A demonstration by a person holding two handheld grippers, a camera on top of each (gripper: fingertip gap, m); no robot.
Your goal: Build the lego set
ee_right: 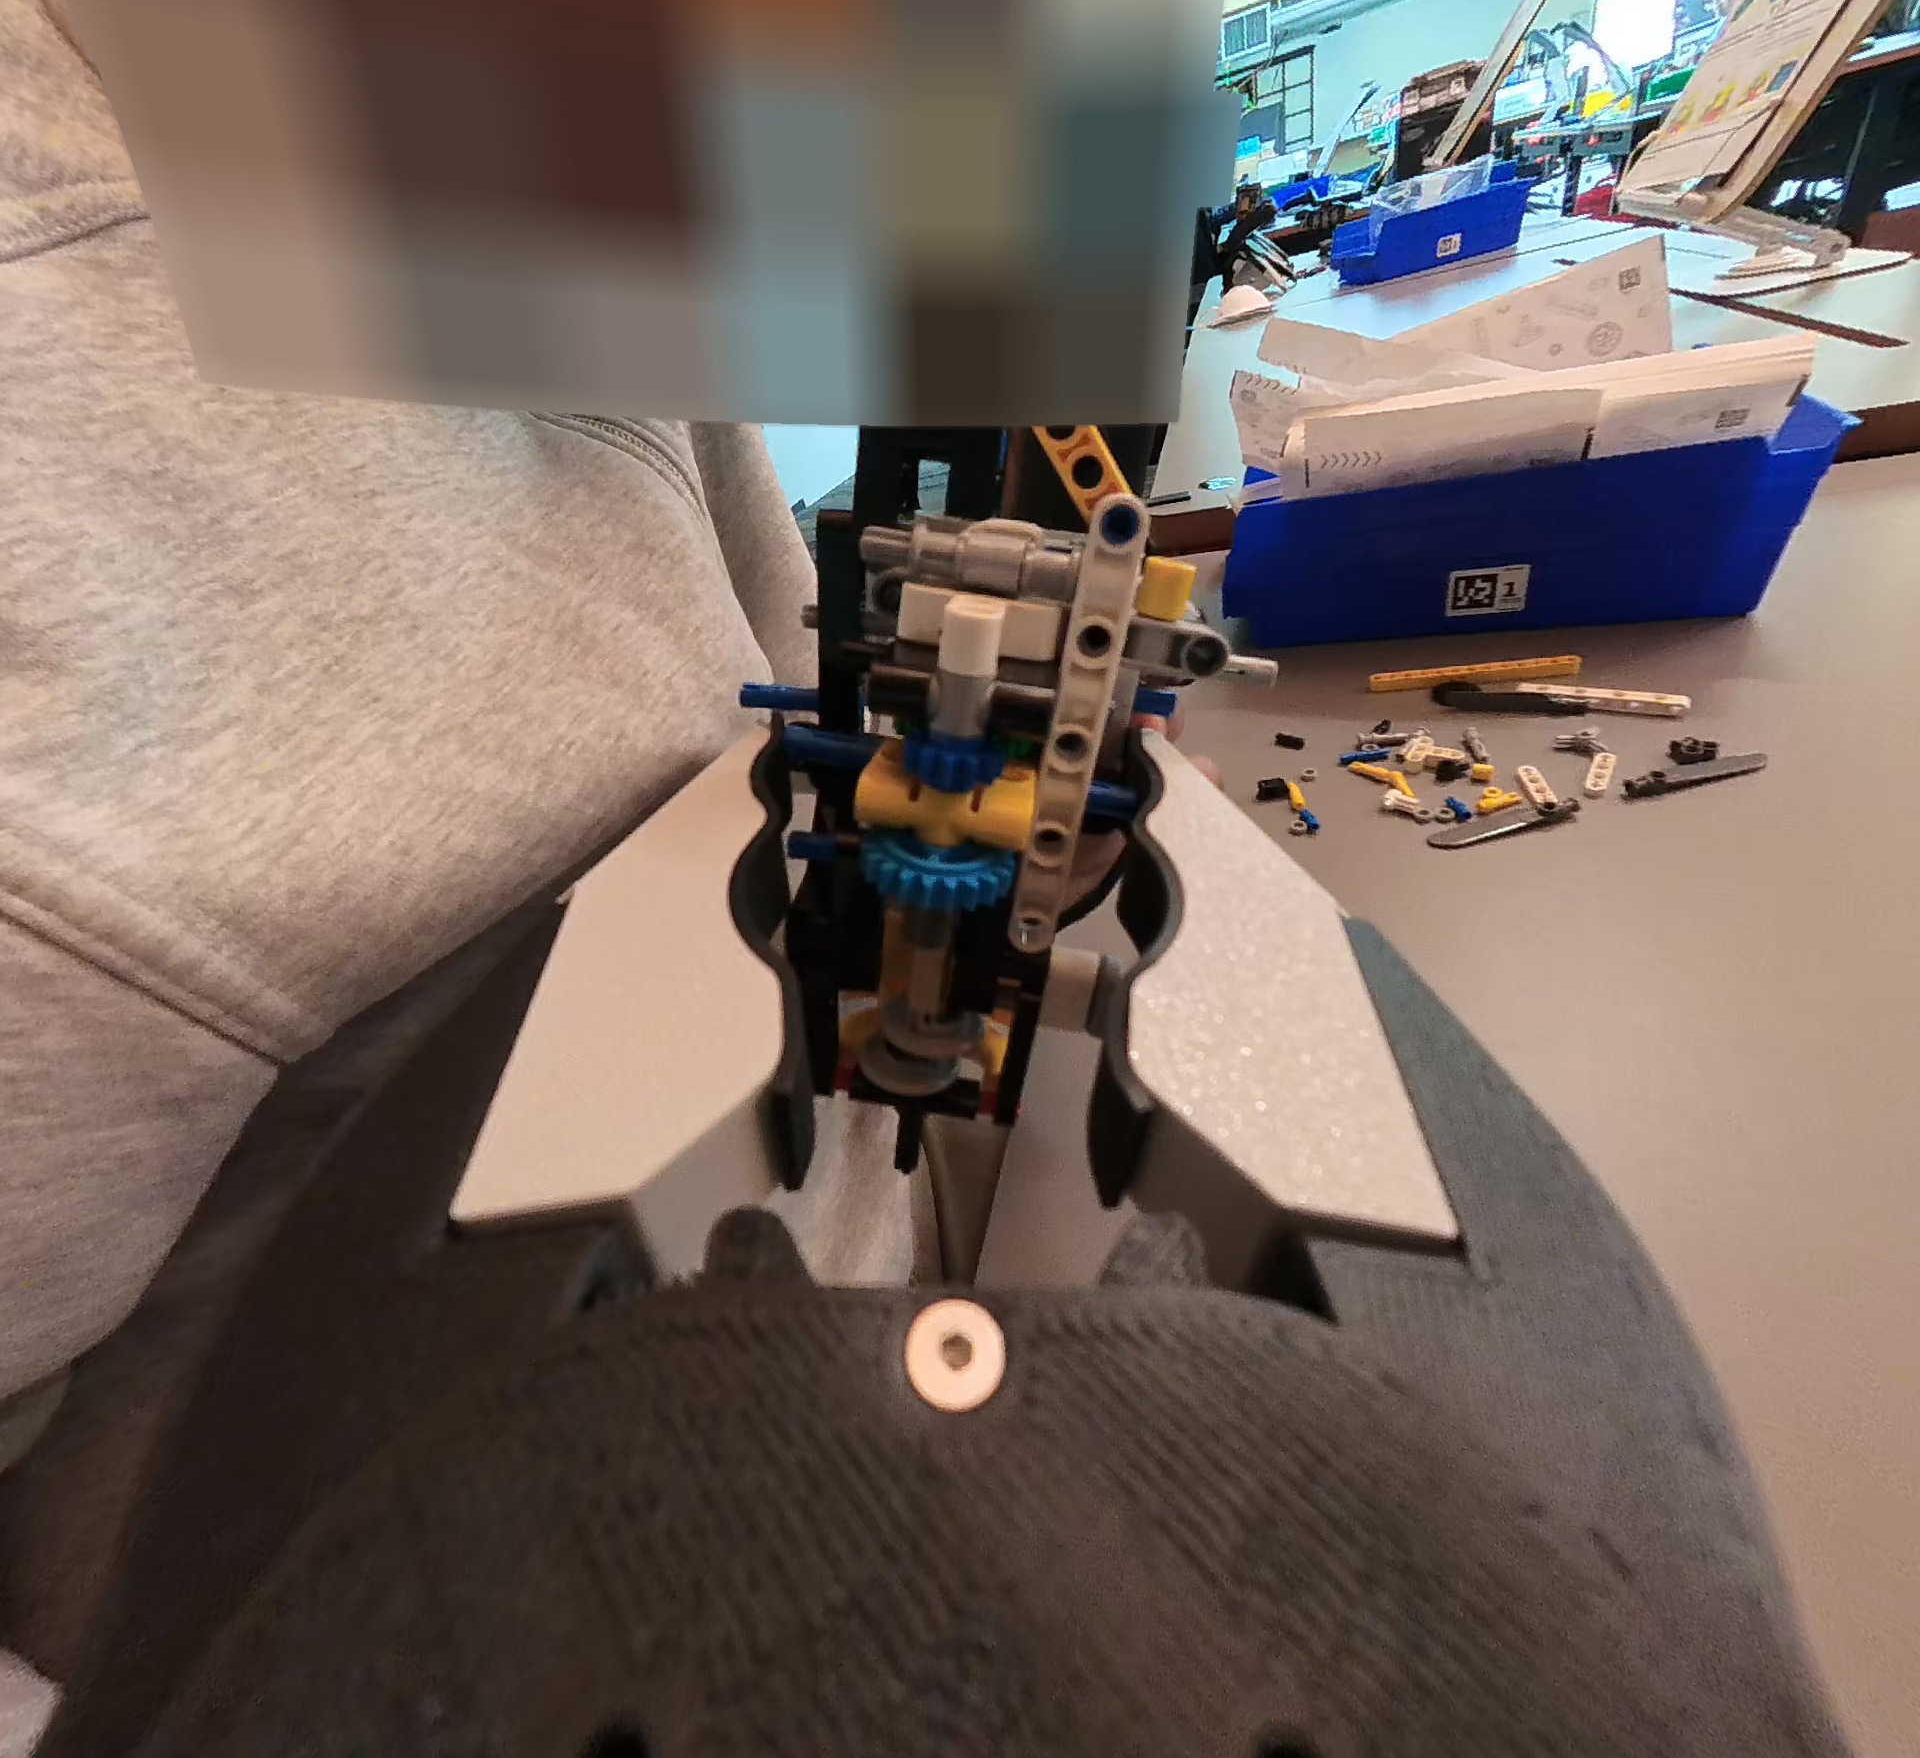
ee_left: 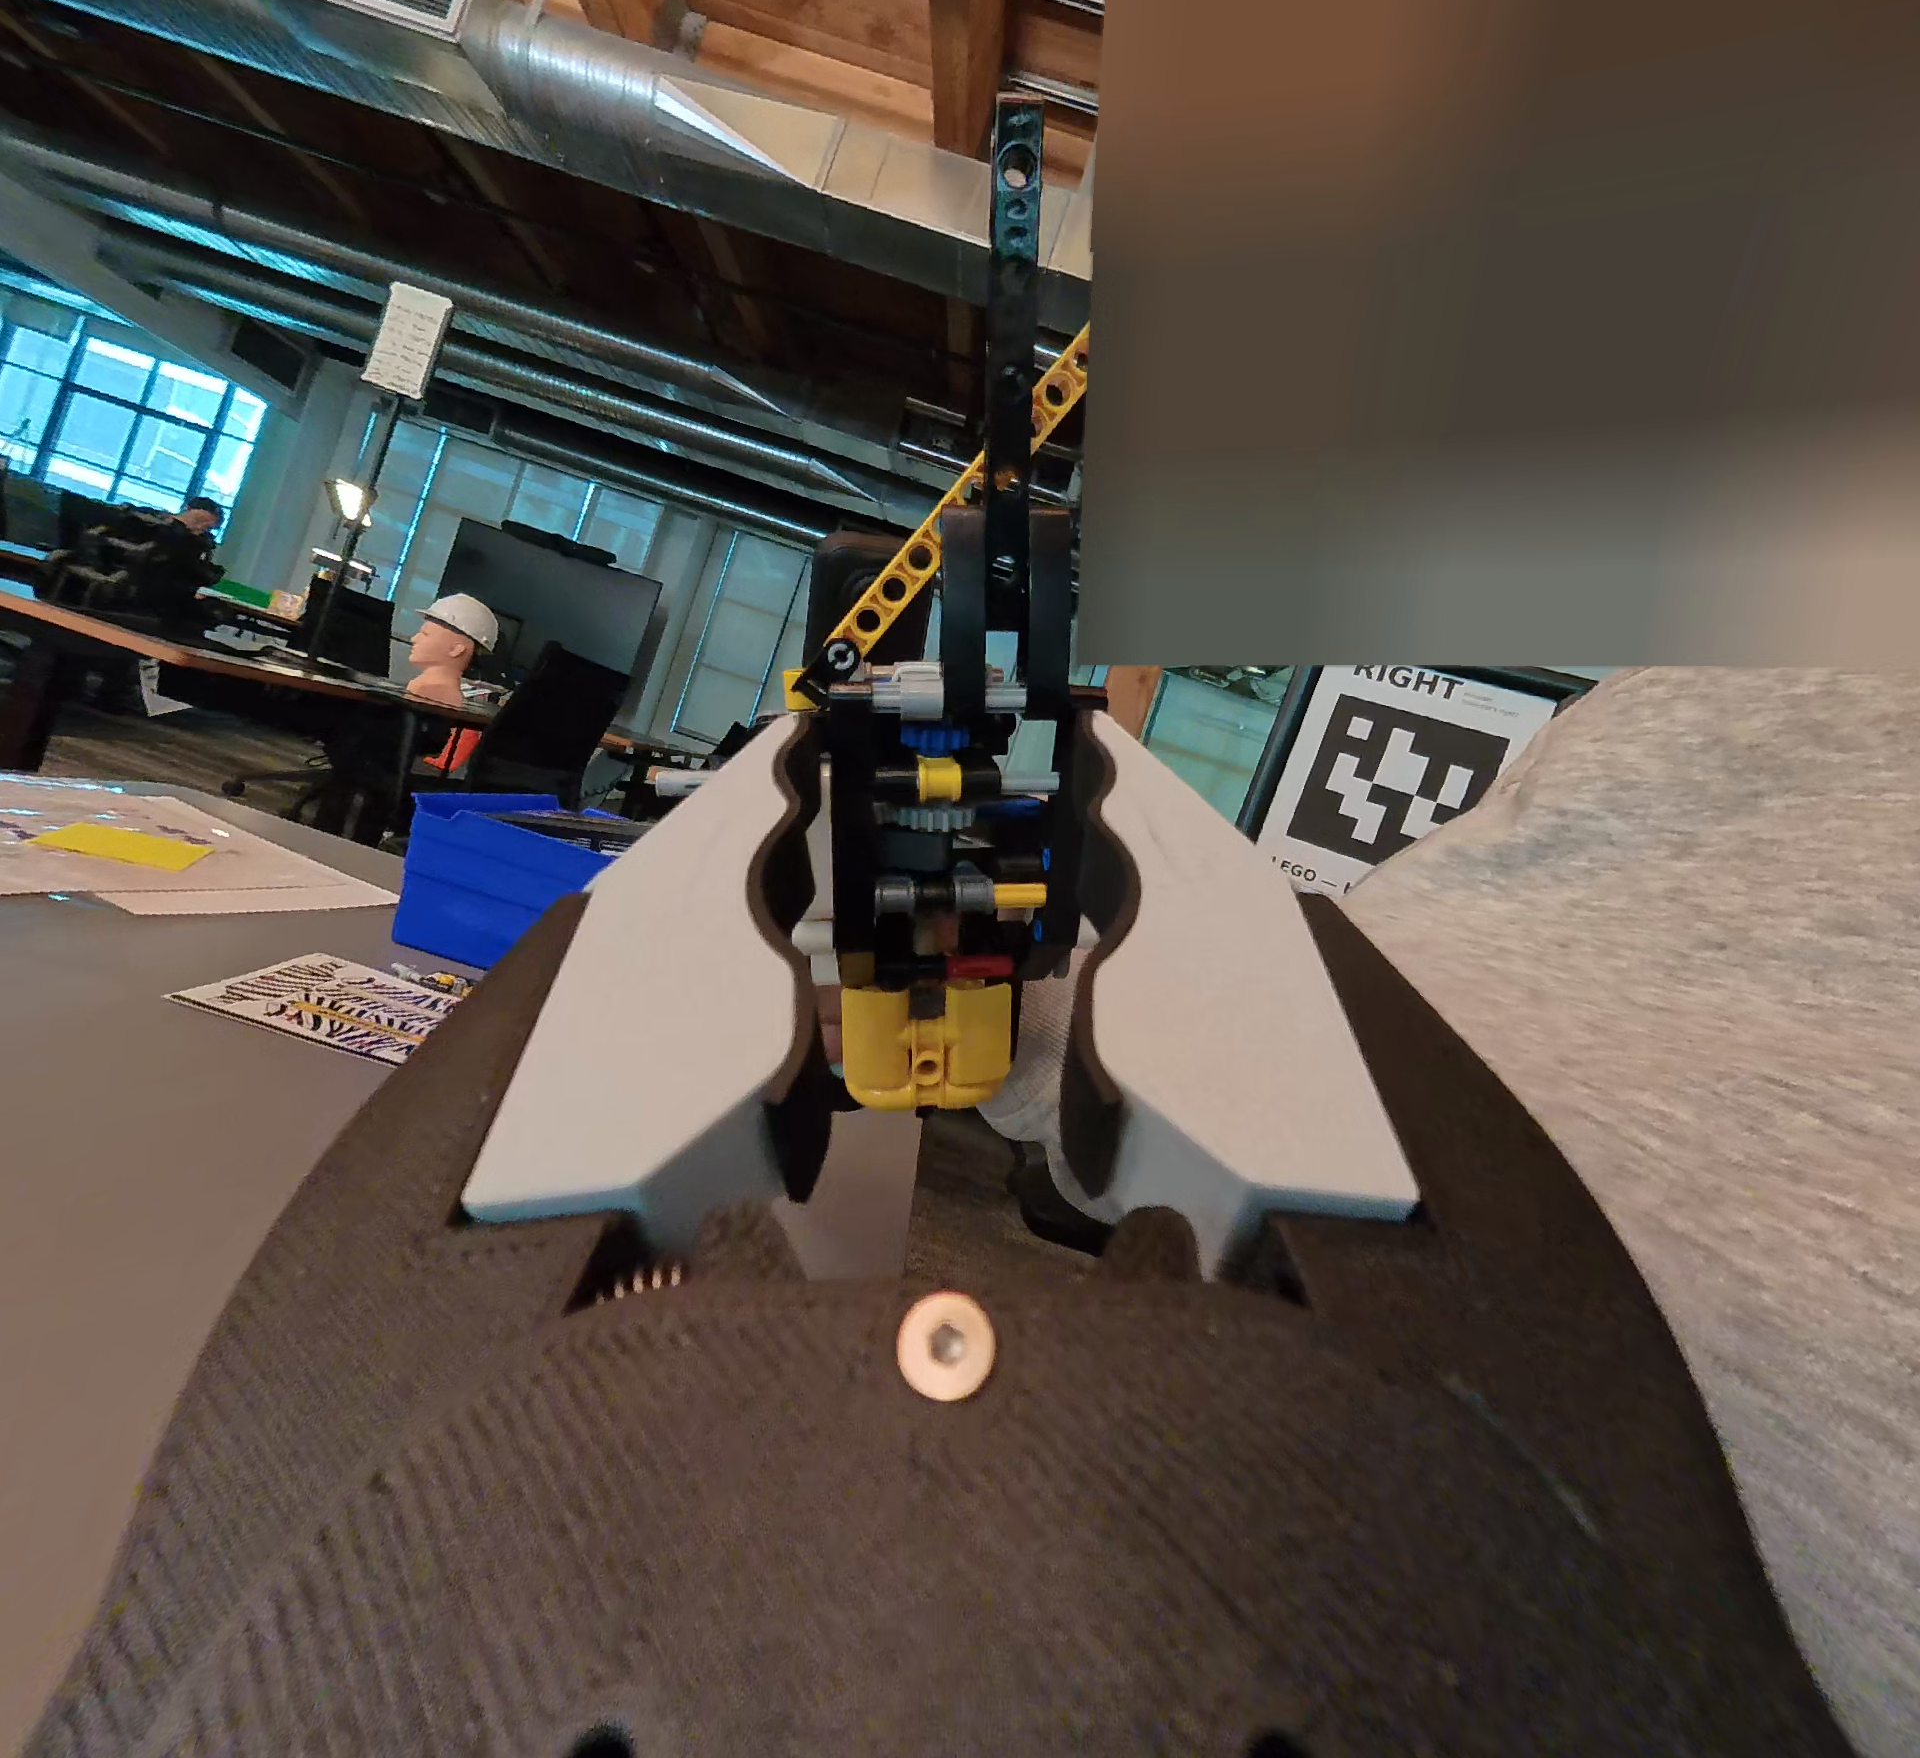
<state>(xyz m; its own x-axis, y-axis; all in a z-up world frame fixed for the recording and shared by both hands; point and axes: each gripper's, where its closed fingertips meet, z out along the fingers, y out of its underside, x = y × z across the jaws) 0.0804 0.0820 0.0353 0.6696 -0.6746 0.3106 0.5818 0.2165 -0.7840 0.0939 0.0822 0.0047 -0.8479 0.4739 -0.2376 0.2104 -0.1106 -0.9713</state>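
**A:** Over on the left, the left gripper (ee_left: 940,877) is pinching the lego model (ee_left: 935,887) by its black frame, held up off the bench (ee_left: 156,1137).

**B:** Yep, and the right gripper (ee_right: 951,877) is clamped on the same build from the gear side, I think. Keep both squeezes steady, that knobbly plastic slips. Loose pieces (ee_right: 1455,773) lie scattered near the blue bin (ee_right: 1507,545).

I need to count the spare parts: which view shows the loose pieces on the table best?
The right wrist view: the loose pieces lie scattered on the grey table in front of a blue bin, unobstructed. The left wrist view shows none of them; it faces the other way, over the lego model.
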